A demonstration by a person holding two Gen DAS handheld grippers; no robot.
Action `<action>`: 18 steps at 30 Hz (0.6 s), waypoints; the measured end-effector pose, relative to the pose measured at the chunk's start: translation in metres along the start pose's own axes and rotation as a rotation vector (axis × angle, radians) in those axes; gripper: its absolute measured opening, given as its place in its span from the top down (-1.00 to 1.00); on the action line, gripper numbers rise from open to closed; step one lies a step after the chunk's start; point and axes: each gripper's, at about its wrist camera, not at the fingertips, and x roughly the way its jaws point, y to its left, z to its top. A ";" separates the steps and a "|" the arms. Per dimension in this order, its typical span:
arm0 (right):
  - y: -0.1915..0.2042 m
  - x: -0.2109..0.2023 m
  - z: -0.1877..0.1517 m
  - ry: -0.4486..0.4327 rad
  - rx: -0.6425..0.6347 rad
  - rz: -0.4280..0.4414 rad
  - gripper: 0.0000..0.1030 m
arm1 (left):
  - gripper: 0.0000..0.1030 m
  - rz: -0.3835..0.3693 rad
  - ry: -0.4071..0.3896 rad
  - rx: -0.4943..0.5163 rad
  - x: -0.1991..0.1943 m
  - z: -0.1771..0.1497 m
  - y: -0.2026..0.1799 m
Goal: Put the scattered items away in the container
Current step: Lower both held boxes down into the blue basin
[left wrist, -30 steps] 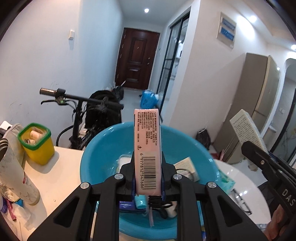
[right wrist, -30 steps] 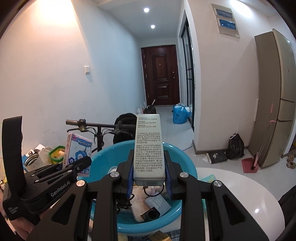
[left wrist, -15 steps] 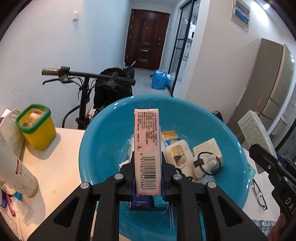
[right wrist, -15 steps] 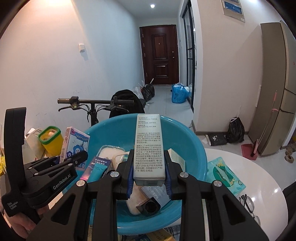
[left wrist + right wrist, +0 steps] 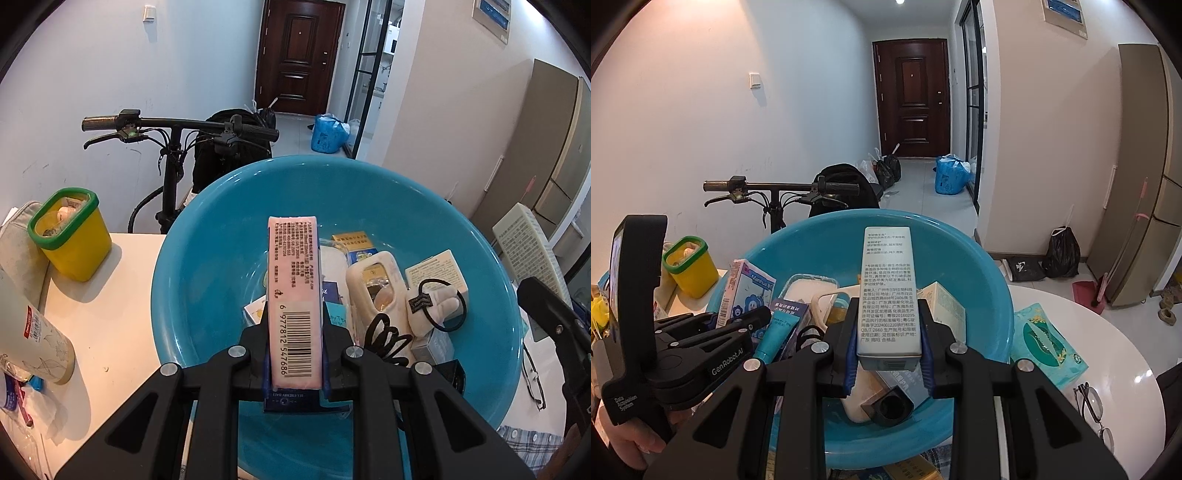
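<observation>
Only the right wrist view showed the teal tissue packet (image 5: 1047, 341) at lower right on the white worktop (image 5: 1115, 332). Both cartons' long axes pointed away over the round blue plastic basin (image 5: 207, 266). The left gripper (image 5: 295, 347) had its jaws clamped on the long pink barcoded carton (image 5: 293, 295); the right gripper (image 5: 888, 345) had its jaws clamped on the tall grey-white printed carton (image 5: 888, 291).

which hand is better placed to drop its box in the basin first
Either, slightly the left: its gripper holds the pink box over the blue basin's emptier side; the right's grey box hangs above piled items.
</observation>
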 end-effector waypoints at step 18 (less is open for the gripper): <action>0.001 0.006 -0.003 0.024 -0.001 0.004 0.50 | 0.07 -0.006 -0.028 -0.001 -0.005 0.003 0.000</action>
